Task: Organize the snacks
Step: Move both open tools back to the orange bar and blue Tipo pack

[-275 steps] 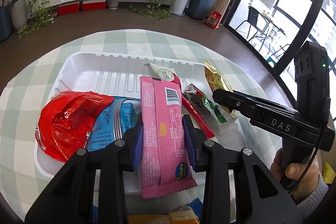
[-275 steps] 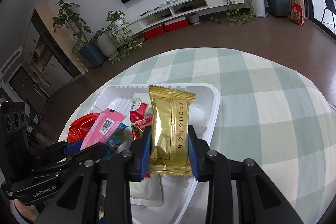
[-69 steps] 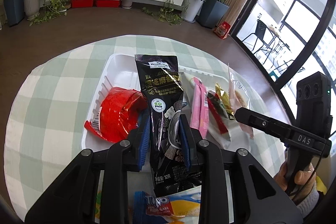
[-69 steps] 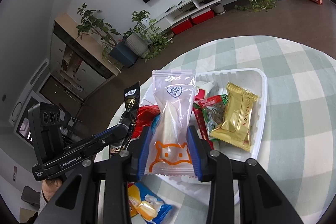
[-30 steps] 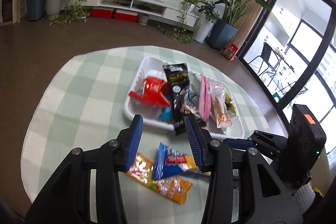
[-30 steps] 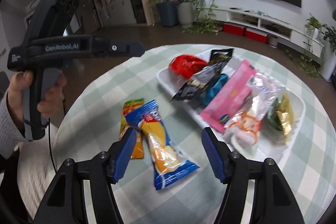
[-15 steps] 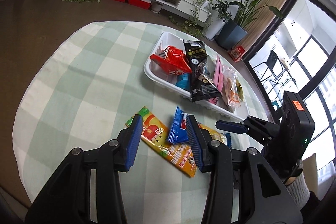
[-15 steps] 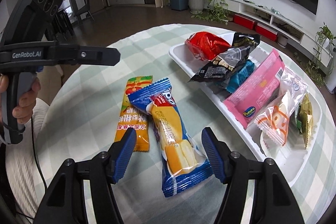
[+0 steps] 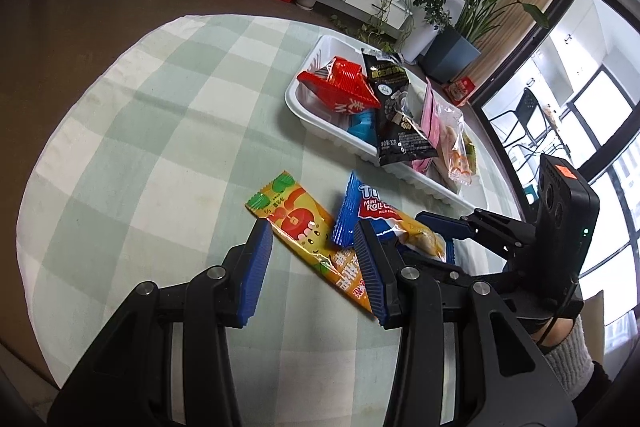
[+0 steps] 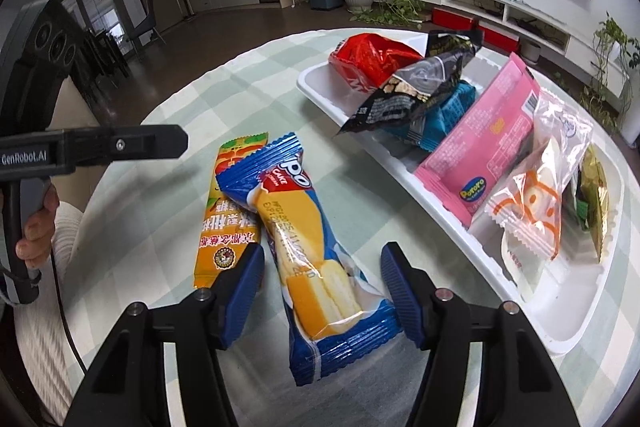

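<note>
Two packets lie on the check cloth in front of the white tray [image 9: 326, 135]: an orange packet [image 9: 308, 227] and a blue roll-cake packet [image 9: 376, 213] that overlaps it. My left gripper [image 9: 312, 263] hangs low over the orange packet [image 10: 228, 223], open, with the packet between its fingers and one end under the right finger. My right gripper [image 10: 322, 287] straddles the blue roll-cake packet [image 10: 312, 259]. Its jaws are closing and the pads stand just clear of the wrapper. The tray [image 10: 480, 267] holds several snack bags.
In the tray lie a red bag [image 9: 340, 87], a black bag [image 9: 396, 107], a pink packet [image 10: 480, 147] and a clear packet [image 10: 532, 203]. The round table's near edge [image 9: 24, 331] drops off at lower left. A hand and sleeve [image 10: 36, 227] hold the left gripper.
Both grippers have sunk toward the two packets on the cloth. The right jaws stand narrower around the blue packet. The snacks held seconds ago now lie in the tray.
</note>
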`<state>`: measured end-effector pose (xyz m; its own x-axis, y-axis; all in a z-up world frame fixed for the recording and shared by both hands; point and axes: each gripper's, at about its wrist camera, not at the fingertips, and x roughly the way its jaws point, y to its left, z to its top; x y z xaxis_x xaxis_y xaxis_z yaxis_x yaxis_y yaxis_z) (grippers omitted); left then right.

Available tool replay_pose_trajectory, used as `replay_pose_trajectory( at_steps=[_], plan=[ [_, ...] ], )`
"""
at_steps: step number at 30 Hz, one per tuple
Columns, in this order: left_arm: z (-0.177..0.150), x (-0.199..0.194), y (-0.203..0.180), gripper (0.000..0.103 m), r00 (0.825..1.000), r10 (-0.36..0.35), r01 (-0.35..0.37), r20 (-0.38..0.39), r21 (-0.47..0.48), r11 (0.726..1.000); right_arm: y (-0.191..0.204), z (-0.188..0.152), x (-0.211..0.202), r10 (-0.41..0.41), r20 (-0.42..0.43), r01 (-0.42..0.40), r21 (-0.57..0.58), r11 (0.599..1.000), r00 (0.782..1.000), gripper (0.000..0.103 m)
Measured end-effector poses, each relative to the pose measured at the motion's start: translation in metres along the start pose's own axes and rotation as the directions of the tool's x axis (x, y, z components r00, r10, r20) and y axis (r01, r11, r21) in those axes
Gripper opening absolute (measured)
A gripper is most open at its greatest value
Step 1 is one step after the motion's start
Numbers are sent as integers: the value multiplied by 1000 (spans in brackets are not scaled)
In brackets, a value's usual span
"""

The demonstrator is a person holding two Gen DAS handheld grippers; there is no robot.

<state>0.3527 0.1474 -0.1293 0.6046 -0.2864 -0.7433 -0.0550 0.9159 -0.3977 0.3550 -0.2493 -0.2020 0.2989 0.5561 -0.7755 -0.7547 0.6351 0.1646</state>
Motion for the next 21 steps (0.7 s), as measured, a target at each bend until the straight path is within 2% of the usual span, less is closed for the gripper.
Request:
replay_pose_trajectory(
  at_steps=[7, 9, 14, 19, 21],
  plan=[
    [-4, 8, -2, 41, 999, 23, -23, -32, 0, 1000, -7, -5, -7, -34, 4, 34, 78, 996, 999, 48],
    [-5, 11, -4, 45, 999, 31, -31, -44, -2, 1000, -12, -9, -10, -37, 0, 37, 119, 992, 999, 47],
    [-7, 23, -12, 45, 995, 64, -63, -73, 13, 998, -22, -19, -19, -26, 10, 24, 194, 981, 1000, 47],
    [-10, 39, -21, 45, 989, 100, -100, -110, -1, 995, -21, -24, -22, -39, 15, 35, 202, 979, 999, 47],
    [-9, 42, -27, 46, 988, 119, -120, -100, 3, 993, -22, -25, -23, -39, 17, 35, 205, 978, 999, 47]
  ],
)
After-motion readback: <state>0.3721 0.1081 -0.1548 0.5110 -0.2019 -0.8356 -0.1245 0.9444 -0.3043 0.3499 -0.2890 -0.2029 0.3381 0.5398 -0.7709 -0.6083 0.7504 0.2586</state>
